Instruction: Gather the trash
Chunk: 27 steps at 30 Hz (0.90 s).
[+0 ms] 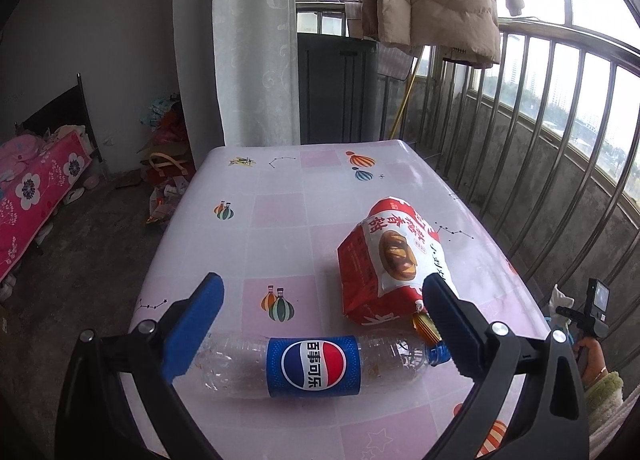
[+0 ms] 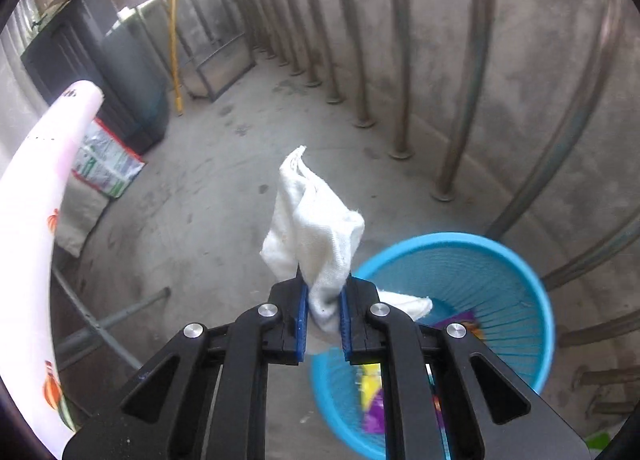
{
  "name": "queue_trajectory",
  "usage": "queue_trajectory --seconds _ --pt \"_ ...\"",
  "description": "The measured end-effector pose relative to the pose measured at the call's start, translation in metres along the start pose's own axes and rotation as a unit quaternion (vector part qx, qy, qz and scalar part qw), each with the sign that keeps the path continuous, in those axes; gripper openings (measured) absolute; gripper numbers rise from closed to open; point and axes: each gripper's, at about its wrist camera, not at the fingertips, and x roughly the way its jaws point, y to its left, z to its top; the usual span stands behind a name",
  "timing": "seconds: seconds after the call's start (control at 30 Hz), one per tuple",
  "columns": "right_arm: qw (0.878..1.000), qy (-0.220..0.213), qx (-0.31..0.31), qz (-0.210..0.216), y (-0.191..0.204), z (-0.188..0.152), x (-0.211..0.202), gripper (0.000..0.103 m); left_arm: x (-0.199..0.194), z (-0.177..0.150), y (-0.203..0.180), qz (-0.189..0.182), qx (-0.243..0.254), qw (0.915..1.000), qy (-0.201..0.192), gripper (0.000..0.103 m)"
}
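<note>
Right now I work on a railed concrete balcony, at a table under pink checked oilcloth. On it I count one empty cola bottle lying crosswise between my left gripper's spread fingers and one red snack bag just beyond its right finger. My right gripper pinches one white cloth, with one blue basket below and to its right.

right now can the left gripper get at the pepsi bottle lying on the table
Probably yes. The left gripper is open, its fingers either side of the Pepsi bottle lying crosswise; nothing lies between. The snack bag sits just behind.
</note>
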Motion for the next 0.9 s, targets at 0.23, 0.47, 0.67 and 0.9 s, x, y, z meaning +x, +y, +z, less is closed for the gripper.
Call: queue_trajectory --seconds 0.23,0.47,0.67,0.9 --pt "0.993 0.098 0.009 -0.069 -0.056 -0.031 0.035 0.051 -0.016 -0.008 0.022 -0.013 -0.027 0.9992 -0.025 0.097" --pt "0.998 0.001 0.031 -0.049 -0.032 -0.007 -0.050 0.074 -0.037 -0.017 0.042 -0.015 -0.052 0.9975 -0.044 0.097" --pt "0.995 -0.103 -0.011 0.003 0.023 0.008 -0.138 0.090 -0.057 -0.031 0.054 -0.027 -0.070 0.9956 -0.056 0.097" --pt "0.976 -0.193 -0.099 0.030 0.093 -0.015 -0.221 0.095 -0.062 -0.054 0.061 -0.026 -0.082 0.9957 -0.035 0.097"
